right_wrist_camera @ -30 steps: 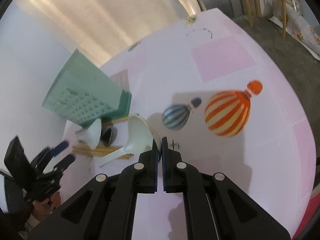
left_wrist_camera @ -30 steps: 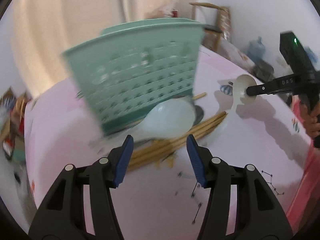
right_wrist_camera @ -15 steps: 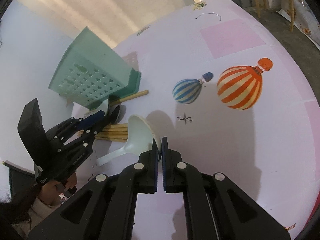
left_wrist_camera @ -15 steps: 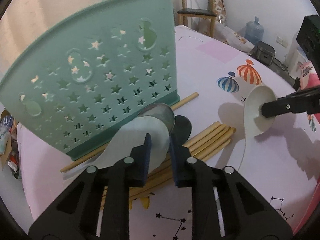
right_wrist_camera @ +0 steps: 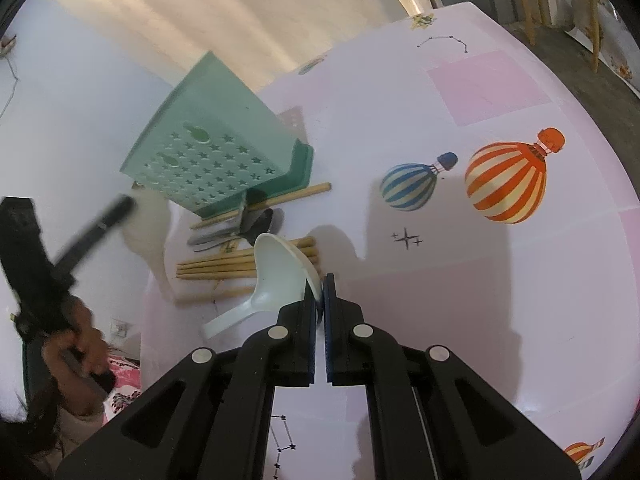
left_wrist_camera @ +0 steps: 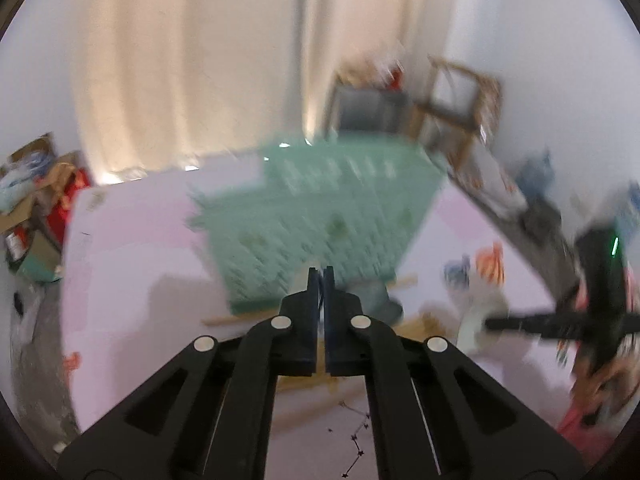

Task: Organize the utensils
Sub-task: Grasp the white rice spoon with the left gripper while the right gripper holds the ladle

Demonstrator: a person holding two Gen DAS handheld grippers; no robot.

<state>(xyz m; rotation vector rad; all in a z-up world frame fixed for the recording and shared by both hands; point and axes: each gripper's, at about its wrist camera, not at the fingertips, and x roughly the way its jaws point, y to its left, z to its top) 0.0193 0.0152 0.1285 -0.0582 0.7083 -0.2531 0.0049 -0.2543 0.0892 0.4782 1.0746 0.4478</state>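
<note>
A green star-punched utensil caddy point(right_wrist_camera: 212, 160) lies tipped on the pink table; it shows blurred in the left wrist view point(left_wrist_camera: 320, 220). Wooden chopsticks point(right_wrist_camera: 240, 264) and metal spoons point(right_wrist_camera: 240, 228) lie in front of it. My right gripper point(right_wrist_camera: 320, 292) is shut on the rim of a white ladle point(right_wrist_camera: 280, 272), just above the chopsticks. My left gripper point(left_wrist_camera: 320, 276) has its pads pressed together. In the right wrist view, the left gripper point(right_wrist_camera: 126, 202) is raised at the left with a blurred white rice spoon point(right_wrist_camera: 150, 236) hanging from its tip.
The tablecloth has printed hot-air balloons point(right_wrist_camera: 508, 176) on its open right half. A person's hand point(right_wrist_camera: 76, 344) grips the left gripper's handle. A wooden chair point(left_wrist_camera: 460, 100) and a grey cabinet point(left_wrist_camera: 372, 108) stand behind the table, with cardboard boxes point(left_wrist_camera: 36, 200) at the left.
My left gripper closed on the white rice spoon by the caddy and then rose quickly away from it. The right gripper kept the ladle almost still.
</note>
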